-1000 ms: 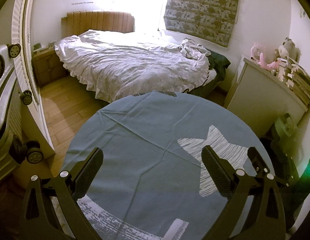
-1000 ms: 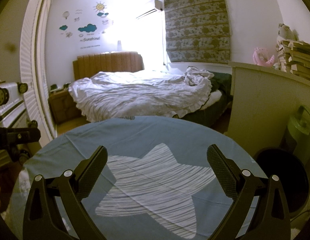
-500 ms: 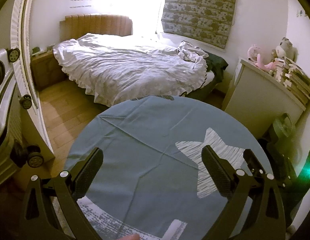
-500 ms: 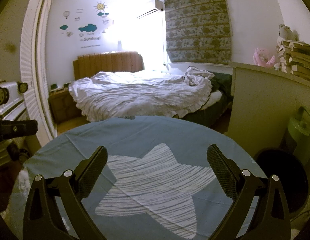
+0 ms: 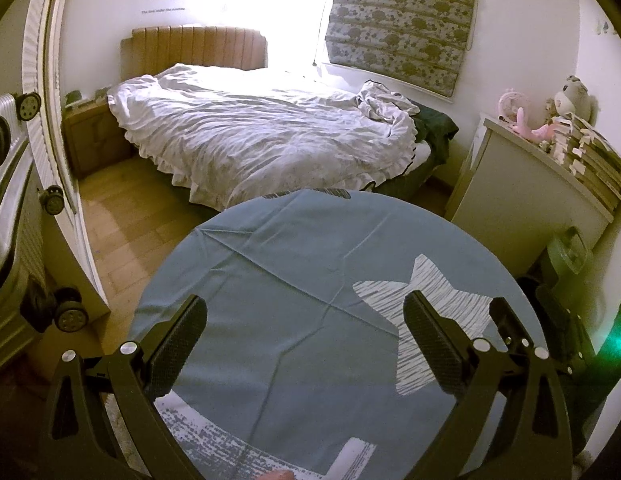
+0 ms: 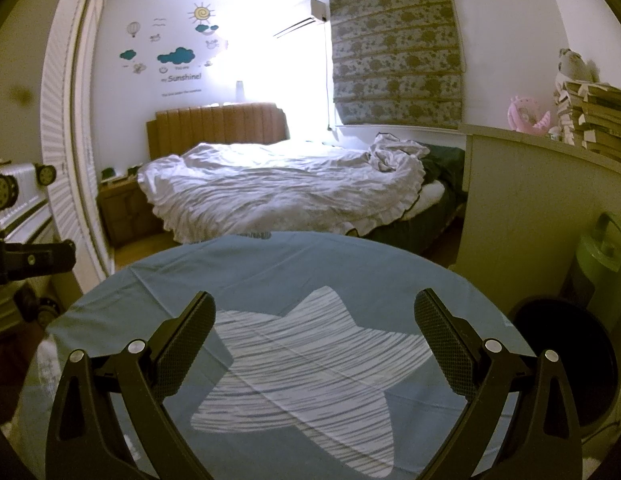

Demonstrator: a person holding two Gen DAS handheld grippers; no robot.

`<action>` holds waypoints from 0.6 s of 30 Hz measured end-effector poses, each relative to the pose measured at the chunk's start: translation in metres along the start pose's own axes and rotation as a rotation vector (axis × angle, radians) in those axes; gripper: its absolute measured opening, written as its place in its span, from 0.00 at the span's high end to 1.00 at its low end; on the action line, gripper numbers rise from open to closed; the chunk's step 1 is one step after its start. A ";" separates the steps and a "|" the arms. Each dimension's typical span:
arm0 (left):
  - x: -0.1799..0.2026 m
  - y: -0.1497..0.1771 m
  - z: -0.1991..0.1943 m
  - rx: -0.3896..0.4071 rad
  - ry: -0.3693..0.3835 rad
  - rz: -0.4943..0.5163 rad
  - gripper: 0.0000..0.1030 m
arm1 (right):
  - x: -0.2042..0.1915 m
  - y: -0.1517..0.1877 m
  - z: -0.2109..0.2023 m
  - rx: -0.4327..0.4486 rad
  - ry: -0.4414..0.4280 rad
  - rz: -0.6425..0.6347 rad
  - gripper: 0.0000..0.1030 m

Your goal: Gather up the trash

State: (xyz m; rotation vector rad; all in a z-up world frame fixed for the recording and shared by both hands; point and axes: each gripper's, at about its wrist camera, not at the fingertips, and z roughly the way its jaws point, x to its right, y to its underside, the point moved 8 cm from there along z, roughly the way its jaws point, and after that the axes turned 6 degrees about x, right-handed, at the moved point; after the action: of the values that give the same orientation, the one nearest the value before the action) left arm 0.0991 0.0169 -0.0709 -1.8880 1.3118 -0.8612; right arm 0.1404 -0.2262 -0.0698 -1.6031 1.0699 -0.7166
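A round table with a blue cloth (image 5: pixel 294 280) bearing a white striped star (image 6: pixel 310 368) fills the foreground of both views. No loose trash shows on the cloth. My left gripper (image 5: pixel 304 340) is open and empty above the table's left half. My right gripper (image 6: pixel 314 328) is open and empty above the star. A black round bin (image 6: pixel 566 364) stands on the floor right of the table. The right gripper's arm shows at the right edge of the left wrist view (image 5: pixel 558 320), and the left gripper at the left edge of the right wrist view (image 6: pixel 34 260).
A bed with a white rumpled duvet (image 5: pixel 254 140) lies beyond the table. A white cabinet (image 5: pixel 522 200) with books and plush toys stands at the right, a green lidded bin (image 6: pixel 598 256) beside it. A suitcase on wheels (image 5: pixel 14 216) and louvred door stand at left.
The left gripper has risen and drawn back a little, so more of the floor and table's far edge shows. The right gripper has hardly moved. Both stay open.
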 end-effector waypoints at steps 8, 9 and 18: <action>0.000 0.001 0.002 -0.004 0.004 0.001 0.05 | 0.000 -0.001 0.000 0.000 -0.001 -0.001 0.05; -0.001 0.002 0.002 -0.004 0.004 0.000 0.05 | 0.001 -0.001 0.000 0.001 -0.001 -0.001 0.05; -0.001 0.003 0.003 -0.011 0.005 -0.003 0.05 | 0.001 -0.001 0.000 -0.001 -0.001 -0.001 0.05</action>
State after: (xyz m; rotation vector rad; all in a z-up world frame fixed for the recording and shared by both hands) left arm 0.1003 0.0180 -0.0752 -1.8974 1.3195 -0.8631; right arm 0.1415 -0.2268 -0.0687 -1.6047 1.0683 -0.7160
